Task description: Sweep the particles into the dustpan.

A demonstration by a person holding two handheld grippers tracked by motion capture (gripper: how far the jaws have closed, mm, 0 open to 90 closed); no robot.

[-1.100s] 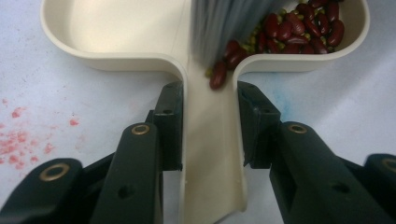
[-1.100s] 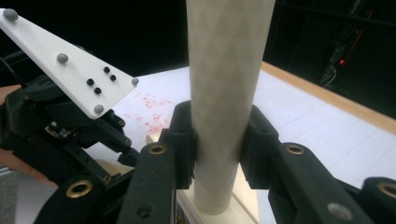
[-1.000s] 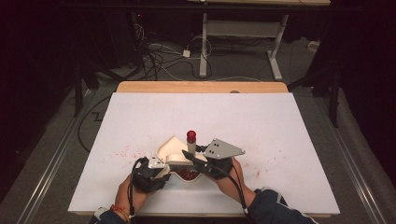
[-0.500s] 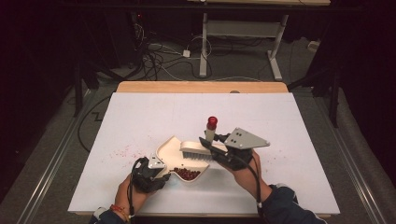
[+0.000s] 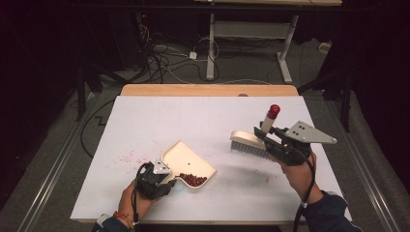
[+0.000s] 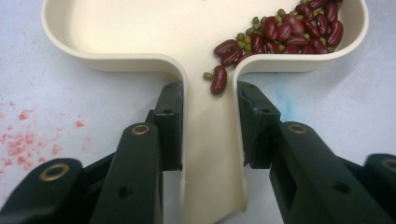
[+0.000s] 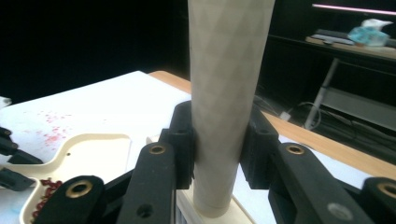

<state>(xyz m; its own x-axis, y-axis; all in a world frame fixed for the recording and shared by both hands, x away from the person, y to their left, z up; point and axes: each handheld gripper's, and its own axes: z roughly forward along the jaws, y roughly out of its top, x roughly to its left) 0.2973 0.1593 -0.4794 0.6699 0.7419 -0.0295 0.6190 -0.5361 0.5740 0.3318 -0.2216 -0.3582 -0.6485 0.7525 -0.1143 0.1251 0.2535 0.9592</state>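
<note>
White paper covers the counter (image 5: 145,121), faintly stained pink at the left. Since a second ago the right hand-held gripper (image 5: 283,145), pinching the brush (image 5: 251,141) by its handle, has lifted it out of the dustpan (image 5: 186,162) and carried it off to the right, clear of the paper. The left hand-held gripper (image 6: 210,126) stays clamped on the dustpan's handle, with the beans (image 6: 285,30) heaped in one corner. Sweeping looks finished; emptying the pan likely follows

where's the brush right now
In the high view the brush is at the table's right side, held by its handle in the right tool, well to the right of the dustpan.
</note>
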